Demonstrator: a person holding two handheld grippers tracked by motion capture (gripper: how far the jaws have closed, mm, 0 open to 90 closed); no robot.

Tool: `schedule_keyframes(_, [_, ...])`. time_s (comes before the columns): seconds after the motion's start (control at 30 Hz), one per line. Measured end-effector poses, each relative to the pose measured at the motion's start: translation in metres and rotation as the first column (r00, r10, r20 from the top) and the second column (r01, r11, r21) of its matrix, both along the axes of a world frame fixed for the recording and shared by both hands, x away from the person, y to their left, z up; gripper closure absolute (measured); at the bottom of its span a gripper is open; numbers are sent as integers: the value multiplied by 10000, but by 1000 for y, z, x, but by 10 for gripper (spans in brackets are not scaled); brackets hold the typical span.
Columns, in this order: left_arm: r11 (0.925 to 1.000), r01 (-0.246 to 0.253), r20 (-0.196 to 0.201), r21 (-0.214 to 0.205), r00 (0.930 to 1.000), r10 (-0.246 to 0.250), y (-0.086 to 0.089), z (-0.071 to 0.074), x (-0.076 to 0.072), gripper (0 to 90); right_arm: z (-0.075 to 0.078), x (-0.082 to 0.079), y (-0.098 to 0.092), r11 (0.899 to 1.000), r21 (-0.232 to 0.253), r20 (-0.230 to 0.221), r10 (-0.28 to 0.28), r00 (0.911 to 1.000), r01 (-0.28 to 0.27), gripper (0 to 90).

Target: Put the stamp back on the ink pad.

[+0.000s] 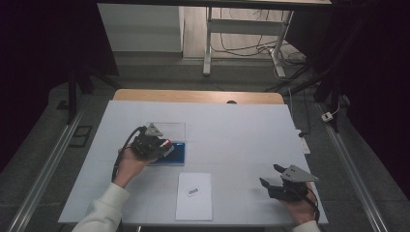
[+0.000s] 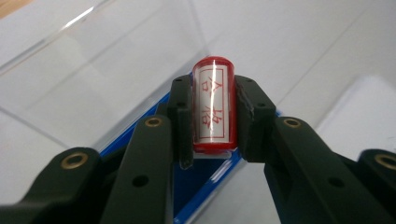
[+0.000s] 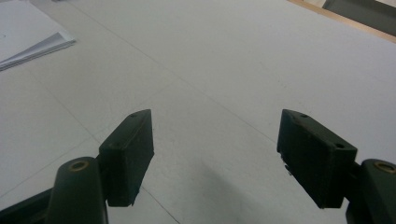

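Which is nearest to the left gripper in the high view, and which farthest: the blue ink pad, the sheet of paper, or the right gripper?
Measured from the left gripper, which holds a red stamp:
1. Blue ink pad: right under its jaws.
2. Sheet of paper: toward the table's near edge, at its middle.
3. Right gripper: far across on the right side, jaws open.
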State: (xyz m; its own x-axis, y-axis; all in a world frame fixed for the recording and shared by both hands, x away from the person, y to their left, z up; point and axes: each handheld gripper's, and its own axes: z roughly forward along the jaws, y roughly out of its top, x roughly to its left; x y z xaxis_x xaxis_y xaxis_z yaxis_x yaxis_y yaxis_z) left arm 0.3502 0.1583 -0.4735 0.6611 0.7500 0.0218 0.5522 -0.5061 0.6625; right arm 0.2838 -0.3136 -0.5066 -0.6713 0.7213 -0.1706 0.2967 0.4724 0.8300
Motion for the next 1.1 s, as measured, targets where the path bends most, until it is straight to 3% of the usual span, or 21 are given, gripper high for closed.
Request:
schedule_keyframes(0.2, [9996, -132, -288, 235, 9995, 139, 0, -11, 7, 701, 0, 0, 0, 10000, -14, -19, -1, 10000, 1, 266])
schedule_keyframes(0.47, [9986, 44, -478, 529, 9989, -18, -7, -17, 11, 701, 0, 0, -1, 10000, -35, -10, -12, 10000, 12, 266])
schedule_keyframes(0.87, [9992, 31, -435, 405, 9991, -13, -6, -18, 11, 688, -1, 0, -1, 10000, -47, -36, -36, 10000, 36, 266])
schedule_keyframes(1.1, [9990, -335, 363, -300, 9987, 346, 0, -6, -6, 331, -1, 0, -1, 10000, 11, -61, -32, 10000, 32, 266])
